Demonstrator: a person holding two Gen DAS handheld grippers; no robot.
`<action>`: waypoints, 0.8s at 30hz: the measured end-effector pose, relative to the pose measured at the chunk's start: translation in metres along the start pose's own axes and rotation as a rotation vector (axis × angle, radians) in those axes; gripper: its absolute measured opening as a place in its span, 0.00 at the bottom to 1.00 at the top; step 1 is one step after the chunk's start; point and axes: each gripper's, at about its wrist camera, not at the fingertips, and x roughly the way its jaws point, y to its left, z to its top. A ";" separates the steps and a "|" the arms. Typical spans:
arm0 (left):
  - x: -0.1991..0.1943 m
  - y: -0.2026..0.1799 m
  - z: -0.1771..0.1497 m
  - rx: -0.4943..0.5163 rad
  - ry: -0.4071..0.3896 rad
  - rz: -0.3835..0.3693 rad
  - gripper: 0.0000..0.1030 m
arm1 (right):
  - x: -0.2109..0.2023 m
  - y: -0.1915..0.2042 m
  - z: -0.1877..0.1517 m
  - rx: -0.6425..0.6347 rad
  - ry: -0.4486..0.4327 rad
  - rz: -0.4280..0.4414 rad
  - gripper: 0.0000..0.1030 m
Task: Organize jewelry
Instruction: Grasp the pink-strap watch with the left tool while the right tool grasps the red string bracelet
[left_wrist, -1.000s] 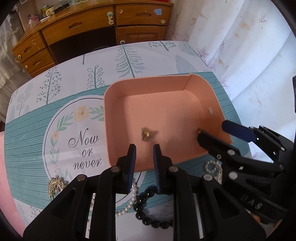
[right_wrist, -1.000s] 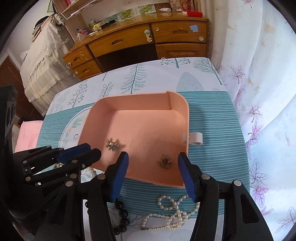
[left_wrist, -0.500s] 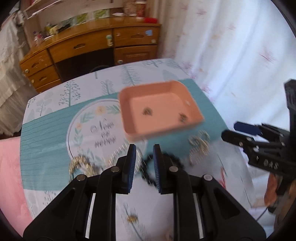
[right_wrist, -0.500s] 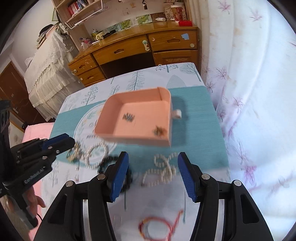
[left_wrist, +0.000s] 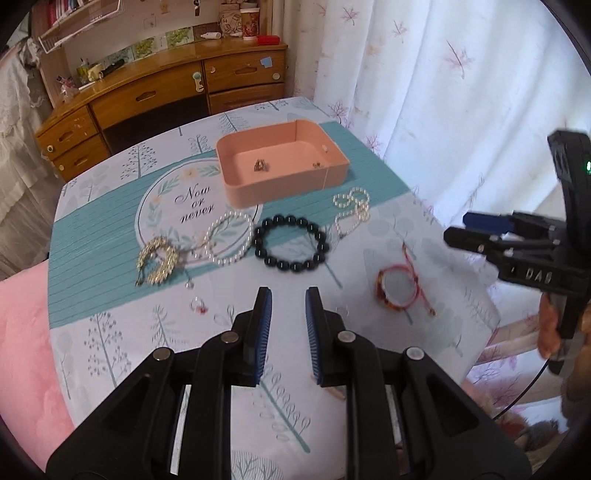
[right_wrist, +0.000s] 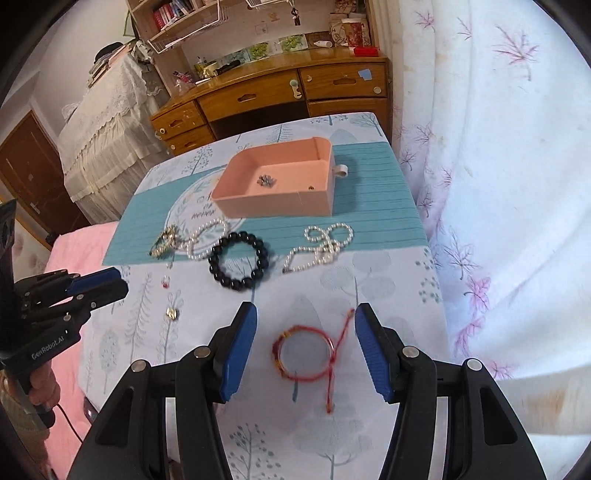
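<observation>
Here the red cord bracelet (right_wrist: 303, 351) is lying flat on the tabletop (right_wrist: 388, 280), directly ahead of the right hand-held gripper (right_wrist: 306, 347) and framed between its widely parted fingers, which are holding nothing. Its loop is sitting centred in the gap while its loose tail is trailing back toward the camera, so the long axis is running roughly along the gripper's reach. The left hand-held gripper (left_wrist: 288, 336) is hovering empty, its fingers only narrowly apart, with the same bracelet (left_wrist: 397, 288) off to its right and the black bead bracelet (left_wrist: 291, 244) ahead of it. Judging by this, the right side is nearer. The pink tray (right_wrist: 273, 201), already carrying small pieces, is sitting well beyond.
</observation>
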 end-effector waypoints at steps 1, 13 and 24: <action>0.001 -0.001 -0.005 0.002 0.006 -0.001 0.16 | -0.004 0.001 -0.009 -0.004 -0.001 -0.004 0.55; 0.053 -0.023 -0.057 0.012 0.136 -0.036 0.16 | 0.027 -0.006 -0.060 0.027 0.091 -0.026 0.55; 0.104 -0.031 -0.057 0.071 0.270 -0.026 0.16 | 0.061 -0.020 -0.059 0.072 0.134 -0.023 0.54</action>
